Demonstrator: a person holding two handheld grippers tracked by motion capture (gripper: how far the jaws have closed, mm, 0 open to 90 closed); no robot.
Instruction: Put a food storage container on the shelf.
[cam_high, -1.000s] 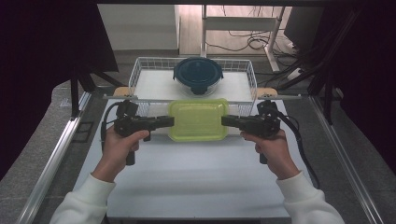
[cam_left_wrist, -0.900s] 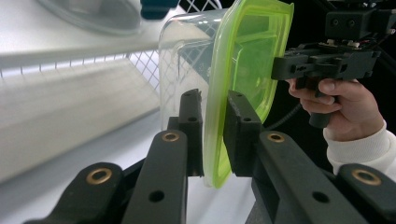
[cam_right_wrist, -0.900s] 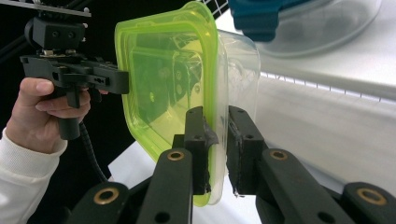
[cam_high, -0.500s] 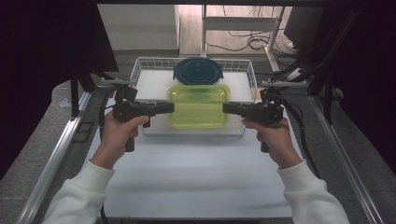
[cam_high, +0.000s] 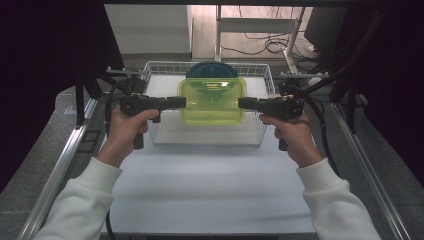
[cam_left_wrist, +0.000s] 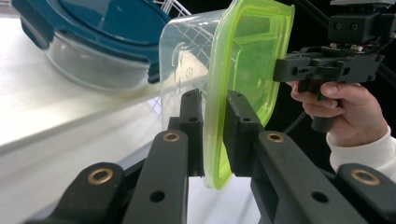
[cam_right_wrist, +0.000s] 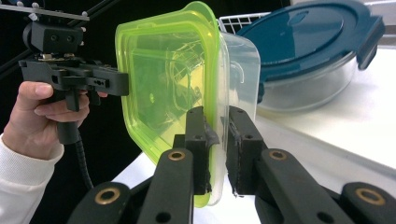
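Green box (cam_high: 212, 100) was held in the air over the wire basket (cam_high: 260, 131), each end pinched at the lid rim. Left claw (cam_high: 181, 102) was clamped on the left rim, right claw (cam_high: 243, 103) on the right rim; both were closed down onto the thin lip. Beyond it, a blue-lidded bowl (cam_high: 211, 70) sat at the basket's far end. Risk: the rims are narrow, so uneven pull between hands could pop the lid or let one end slip, dropping the box onto the bowl.

A round glass bowl (cam_high: 212, 71) with a dark blue clip lid sits at the far side of a white wire basket (cam_high: 159, 136), which stands on the table (cam_high: 210, 190).
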